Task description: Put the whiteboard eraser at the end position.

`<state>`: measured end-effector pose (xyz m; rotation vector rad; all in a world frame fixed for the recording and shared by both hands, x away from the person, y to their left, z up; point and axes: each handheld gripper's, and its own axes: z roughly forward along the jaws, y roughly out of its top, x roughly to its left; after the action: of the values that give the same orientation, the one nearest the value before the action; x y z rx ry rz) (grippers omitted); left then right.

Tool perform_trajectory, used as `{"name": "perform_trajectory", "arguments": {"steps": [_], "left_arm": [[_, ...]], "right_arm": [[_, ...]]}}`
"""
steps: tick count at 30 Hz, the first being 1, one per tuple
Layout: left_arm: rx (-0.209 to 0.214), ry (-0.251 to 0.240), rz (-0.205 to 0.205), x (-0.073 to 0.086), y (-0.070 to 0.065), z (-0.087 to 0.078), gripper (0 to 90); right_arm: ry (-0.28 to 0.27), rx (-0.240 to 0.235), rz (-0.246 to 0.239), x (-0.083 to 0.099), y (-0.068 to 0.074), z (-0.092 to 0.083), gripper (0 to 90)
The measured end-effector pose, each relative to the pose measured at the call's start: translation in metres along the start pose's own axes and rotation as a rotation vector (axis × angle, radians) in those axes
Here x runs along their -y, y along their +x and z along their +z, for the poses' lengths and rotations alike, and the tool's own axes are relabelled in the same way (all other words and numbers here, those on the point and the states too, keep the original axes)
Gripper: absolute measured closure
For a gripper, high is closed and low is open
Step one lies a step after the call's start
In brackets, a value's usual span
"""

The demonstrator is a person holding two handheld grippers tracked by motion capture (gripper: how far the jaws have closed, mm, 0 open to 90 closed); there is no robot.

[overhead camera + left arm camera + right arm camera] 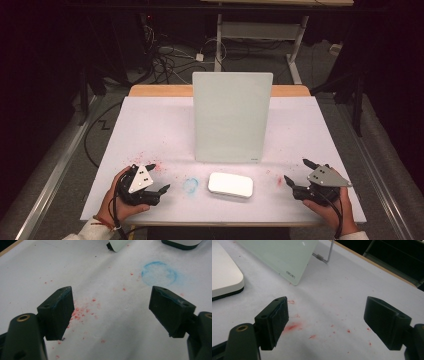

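Observation:
A pale glass board (232,117) stands upright at the middle of the white table (150,125). In front of it lies a white rounded pad (230,185) with a dark underside. My left gripper (158,176) rests near the front left edge, open and holding nothing. My right gripper (297,170) rests at the front right, also open and holding nothing. In the left gripper view the left gripper (111,307) has its jaws wide apart over red specks (81,311). In the right gripper view the right gripper (325,320) points toward the board's corner (282,255), with the pad (224,277) to its left.
A blue ring stain (191,185) marks the table left of the pad, and the ring (159,273) lies ahead of the left jaws. A red smear (292,327) lies between the right jaws. A metal stand leg (328,255) props the board. Cables litter the floor beyond.

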<state>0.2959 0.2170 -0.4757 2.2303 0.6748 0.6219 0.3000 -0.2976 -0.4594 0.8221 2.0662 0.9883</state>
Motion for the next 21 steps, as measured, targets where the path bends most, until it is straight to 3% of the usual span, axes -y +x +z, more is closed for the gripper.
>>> {"name": "perform_trajectory", "arguments": {"steps": [9, 21], "left_arm": [[0.006, 0.000, -0.008, -0.0007, 0.0016, 0.0029, 19.4], [0.007, -0.002, -0.063, 0.0001, 0.0067, 0.0058, 19.4]], "right_arm": [[0.002, 0.008, 0.005, 0.0004, -0.0010, 0.0010, 20.8], [0.012, 0.015, 0.001, 0.0021, -0.0043, 0.0043, 20.6]]}}
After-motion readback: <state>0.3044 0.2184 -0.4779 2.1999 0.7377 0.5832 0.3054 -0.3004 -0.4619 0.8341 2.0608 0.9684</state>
